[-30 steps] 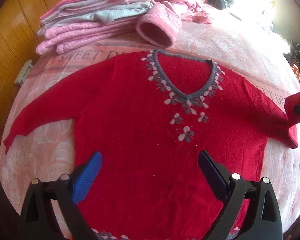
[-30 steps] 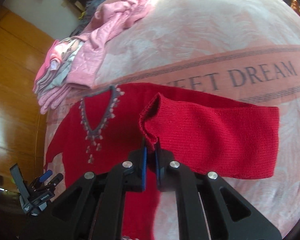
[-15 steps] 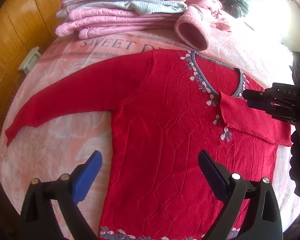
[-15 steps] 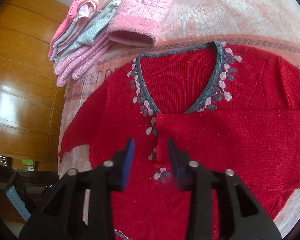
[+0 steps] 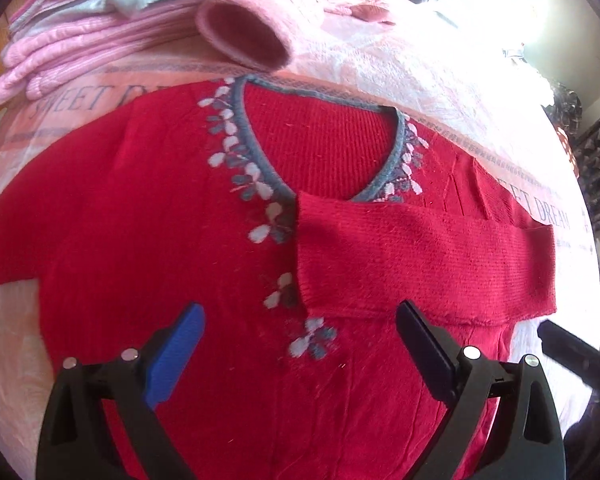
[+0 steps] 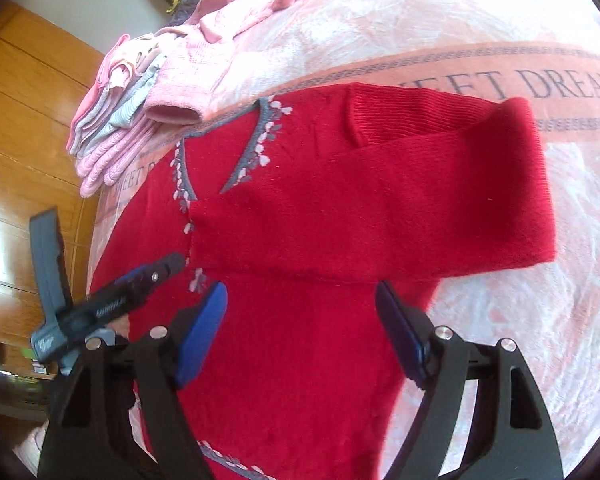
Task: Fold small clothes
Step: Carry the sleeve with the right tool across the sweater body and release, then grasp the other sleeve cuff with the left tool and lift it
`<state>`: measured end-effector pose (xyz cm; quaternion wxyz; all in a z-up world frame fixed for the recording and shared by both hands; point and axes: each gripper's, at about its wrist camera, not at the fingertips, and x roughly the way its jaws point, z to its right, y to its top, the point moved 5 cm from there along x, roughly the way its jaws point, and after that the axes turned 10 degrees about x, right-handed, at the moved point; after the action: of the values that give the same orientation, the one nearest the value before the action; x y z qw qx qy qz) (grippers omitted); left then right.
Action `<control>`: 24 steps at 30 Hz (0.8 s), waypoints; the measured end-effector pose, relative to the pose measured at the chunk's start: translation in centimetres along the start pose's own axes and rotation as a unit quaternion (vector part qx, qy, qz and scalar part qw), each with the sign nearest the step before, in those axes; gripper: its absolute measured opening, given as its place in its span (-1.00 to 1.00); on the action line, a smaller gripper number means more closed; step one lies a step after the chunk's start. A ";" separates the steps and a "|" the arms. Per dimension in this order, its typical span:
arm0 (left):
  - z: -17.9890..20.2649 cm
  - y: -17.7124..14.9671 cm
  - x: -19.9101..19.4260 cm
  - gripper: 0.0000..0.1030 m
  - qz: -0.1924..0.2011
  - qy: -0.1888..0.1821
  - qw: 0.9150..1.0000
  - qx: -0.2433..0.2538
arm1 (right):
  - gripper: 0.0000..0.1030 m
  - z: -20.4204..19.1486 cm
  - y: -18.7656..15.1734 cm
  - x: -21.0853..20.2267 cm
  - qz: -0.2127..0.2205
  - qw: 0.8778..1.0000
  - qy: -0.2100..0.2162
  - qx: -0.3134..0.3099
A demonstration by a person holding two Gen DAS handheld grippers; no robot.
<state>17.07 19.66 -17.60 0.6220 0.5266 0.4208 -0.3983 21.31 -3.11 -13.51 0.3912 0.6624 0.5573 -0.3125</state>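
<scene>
- Pink bedspread (image 6: 440, 24) lettered "SWEET DREAM" covers the bed I work on, with orange wood panelling (image 6: 24, 112) along one side.
- One red sweater (image 5: 180, 240) lies flat, front up, on the bedspread so that it can be folded in place.
- Its right sleeve (image 5: 420, 256) is folded across the chest, the cuff just below the grey V-neck (image 5: 256, 152); I judge this the first fold, narrowing the body.
- The left sleeve (image 5: 16, 240) is spread outward, not yet folded; that looks like my next move.
- My left gripper (image 5: 300, 344) hovers over the sweater's lower front, fingers wide, holding nothing.
- My right gripper (image 6: 300, 332) hangs near the folded sleeve, fingers wide and empty too.
- One stack of folded pink and grey clothes (image 5: 84, 40) sits beyond the collar, out of the way, with one loose pink garment (image 6: 256, 4) further off.
- Counted: two grippers, one sweater, two sleeves, one stack.
</scene>
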 end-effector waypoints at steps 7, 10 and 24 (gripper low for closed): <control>3.2 1.8 4.5 0.86 -0.025 0.023 0.999 0.015 | 0.43 4.2 -1.2 -2.3 0.018 0.999 -0.026 -0.017; 4.4 2.4 4.6 0.59 -0.013 0.043 0.998 0.034 | 0.18 5.5 -1.3 -2.9 0.025 0.999 -0.032 -0.015; -0.2 4.1 -3.6 -0.80 0.109 -0.022 0.992 -0.051 | -0.31 7.1 0.1 -3.9 0.036 0.999 -0.036 -0.009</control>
<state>19.76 20.59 -12.88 0.6970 0.5283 0.3665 -0.3175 20.82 -11.20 -13.71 0.4282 0.6670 0.5211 -0.3168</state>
